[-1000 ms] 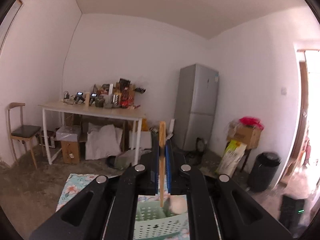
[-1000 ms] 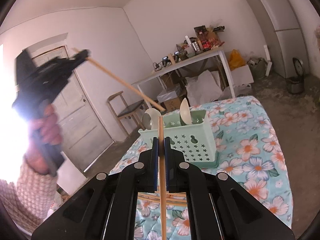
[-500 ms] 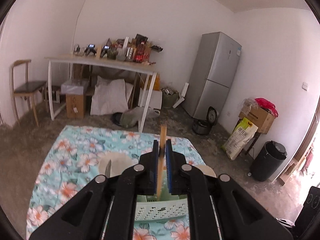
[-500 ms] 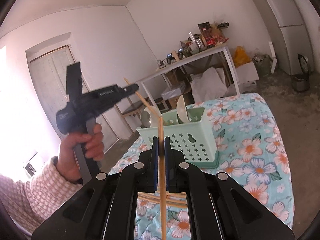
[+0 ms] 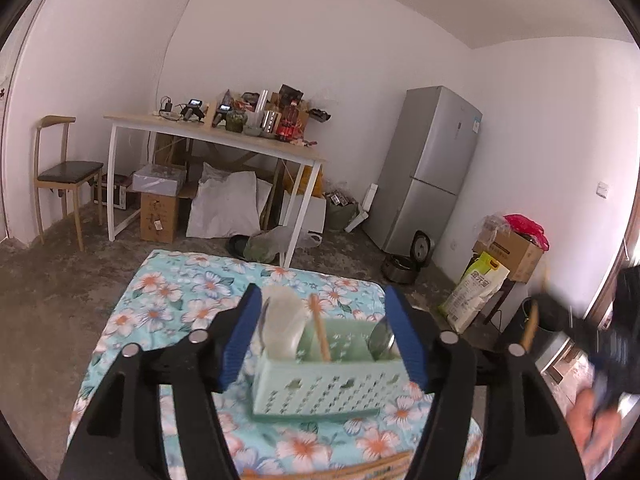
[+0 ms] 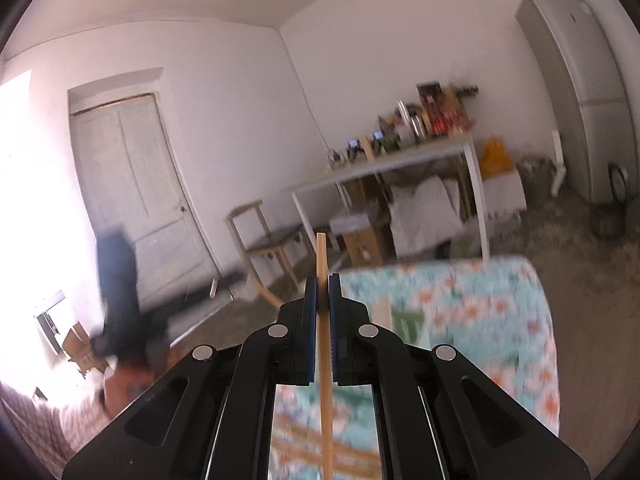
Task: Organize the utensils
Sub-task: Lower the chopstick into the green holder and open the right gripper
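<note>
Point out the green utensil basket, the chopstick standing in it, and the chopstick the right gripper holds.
green utensil basket [image 5: 324, 394]: left wrist view, front perforated wall.
chopstick in basket [image 5: 320, 330]: left wrist view, mid-shaft above the rim.
held chopstick [image 6: 322, 264]: right wrist view, shaft just past the right gripper [image 6: 322, 292].

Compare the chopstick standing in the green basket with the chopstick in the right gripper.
The basket chopstick stands free of any grip, leaning in the green basket; the gripped chopstick is clamped between the right gripper pads. The basket chopstick rests among spoons; the gripped chopstick is raised above the table. Both are thin, pale wooden sticks.
</note>
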Demonstrator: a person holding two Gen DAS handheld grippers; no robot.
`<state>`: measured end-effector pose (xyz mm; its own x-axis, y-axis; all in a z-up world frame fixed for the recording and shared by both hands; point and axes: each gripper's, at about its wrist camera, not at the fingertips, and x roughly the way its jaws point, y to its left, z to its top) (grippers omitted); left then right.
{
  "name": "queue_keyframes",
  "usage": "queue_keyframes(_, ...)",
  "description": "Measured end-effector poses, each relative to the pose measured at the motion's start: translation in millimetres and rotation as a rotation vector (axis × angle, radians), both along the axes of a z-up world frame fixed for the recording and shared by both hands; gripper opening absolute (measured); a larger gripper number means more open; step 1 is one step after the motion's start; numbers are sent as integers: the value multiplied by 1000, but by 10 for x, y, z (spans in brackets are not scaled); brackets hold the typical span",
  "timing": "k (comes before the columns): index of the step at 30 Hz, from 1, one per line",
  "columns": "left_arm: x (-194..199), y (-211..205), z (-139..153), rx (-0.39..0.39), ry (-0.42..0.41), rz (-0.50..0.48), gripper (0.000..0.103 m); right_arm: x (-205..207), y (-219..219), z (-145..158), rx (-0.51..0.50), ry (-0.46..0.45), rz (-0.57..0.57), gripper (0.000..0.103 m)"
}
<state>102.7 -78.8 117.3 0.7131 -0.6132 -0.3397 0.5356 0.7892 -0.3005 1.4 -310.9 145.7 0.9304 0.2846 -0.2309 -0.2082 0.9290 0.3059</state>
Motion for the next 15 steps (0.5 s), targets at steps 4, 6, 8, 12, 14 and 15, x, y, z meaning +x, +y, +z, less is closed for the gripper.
queue_keyframes(4, -162, 218, -157, 24, 20, -30, 73, 278, 46, 261, -19, -68, -20, 4)
queue_keyframes(6, -249, 294, -276, 36, 36, -40, 75, 451, 62, 344, -14, -91, -37, 4)
queue_keyframes(8, -345, 347, -430, 56, 60, -54, 77, 616, 81, 376, -8, -105, -60, 4)
queue_keyframes(12, -518, 395, -766, 73, 117, -77, 81, 905, 126, 311, -39, -110, -146, 4)
queue_keyframes(14, -562, 390, -879, 87, 136, -82, 81, 1019, 104, 278, -33, -109, -177, 4)
queue_keyframes(15, -590, 380, -940, 102, 145, -84, 82, 1051, 87, 270, -28, -110, -190, 4)
